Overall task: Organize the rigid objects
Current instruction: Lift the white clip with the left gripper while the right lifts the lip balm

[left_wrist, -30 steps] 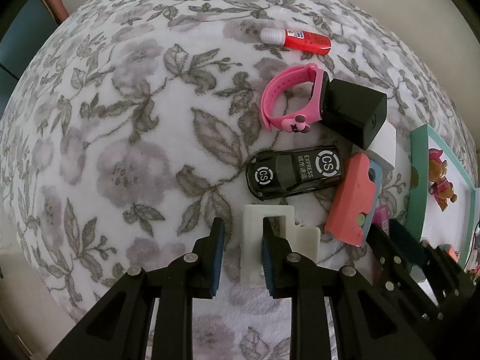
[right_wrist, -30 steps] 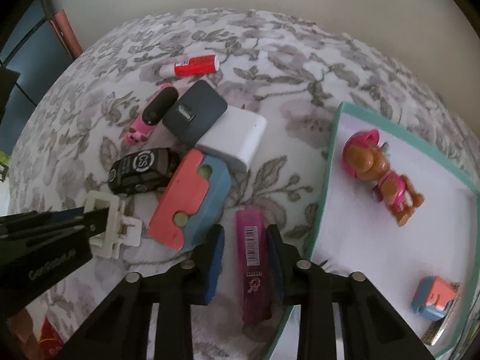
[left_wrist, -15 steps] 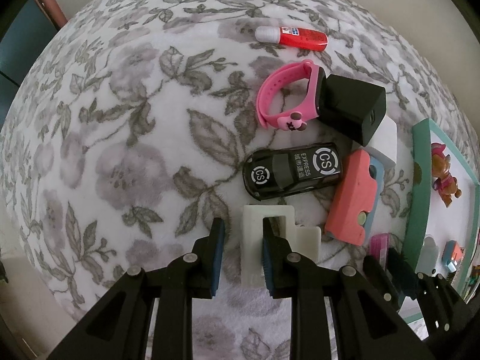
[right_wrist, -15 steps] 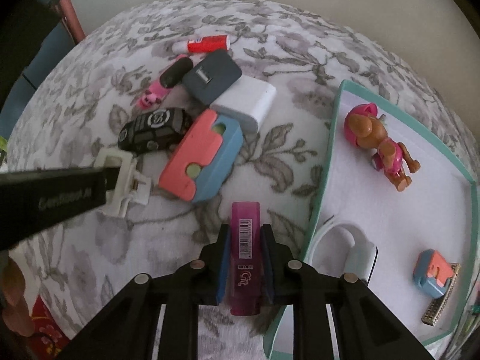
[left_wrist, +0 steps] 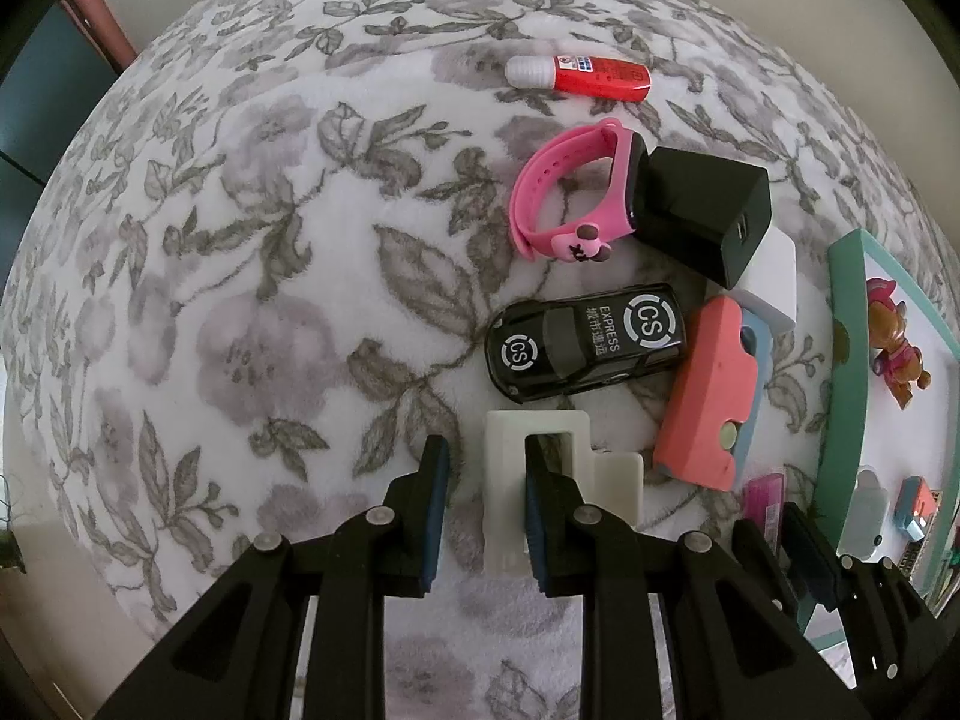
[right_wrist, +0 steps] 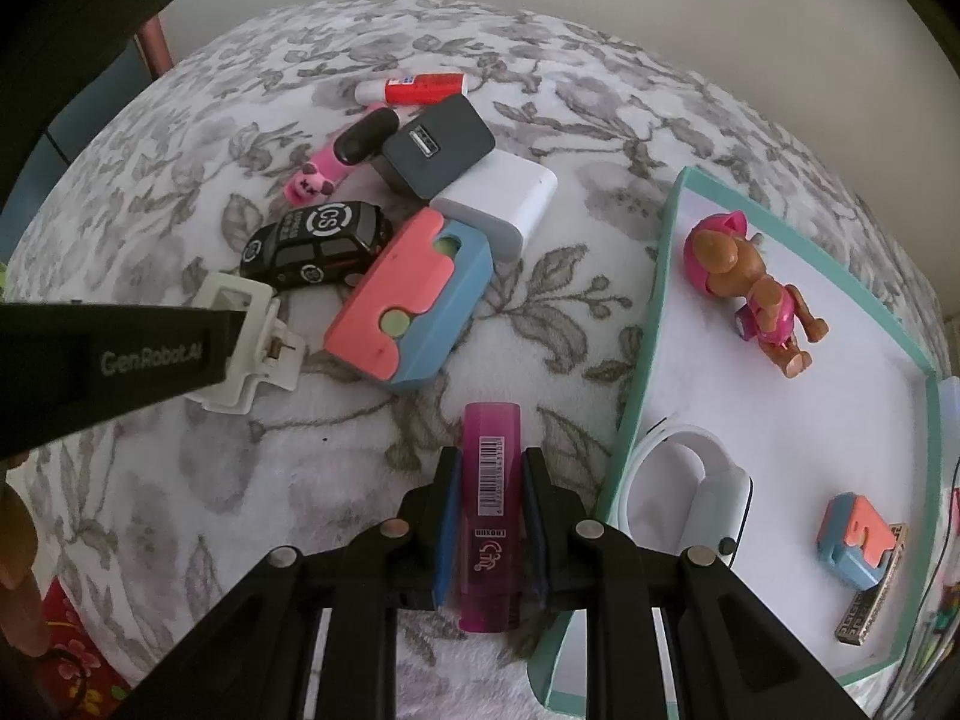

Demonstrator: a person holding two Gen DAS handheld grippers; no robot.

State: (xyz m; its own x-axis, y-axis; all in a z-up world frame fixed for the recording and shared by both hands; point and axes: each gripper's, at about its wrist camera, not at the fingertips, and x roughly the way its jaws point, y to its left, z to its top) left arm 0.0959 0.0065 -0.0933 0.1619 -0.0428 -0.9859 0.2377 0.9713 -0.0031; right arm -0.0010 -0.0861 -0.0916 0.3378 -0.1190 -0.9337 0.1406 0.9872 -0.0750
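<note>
My left gripper (left_wrist: pixel 483 501) points down over the white hair clip (left_wrist: pixel 555 480) on the floral blanket (left_wrist: pixel 240 300). One of its arms lies between my jaws, which stand a little apart; I cannot tell whether the pads press it. The clip looks light, stiff and brittle at the hinge, so I judge the flat arm the place to take. My right gripper (right_wrist: pixel 489 525) is clamped on the magenta tube (right_wrist: pixel 489 516), pads on its long sides at mid-length, the capped end poking forward. It looks light, hard and smooth, likely to slip. The teal tray (right_wrist: pixel 645 372) sits just beside it on the right
</note>
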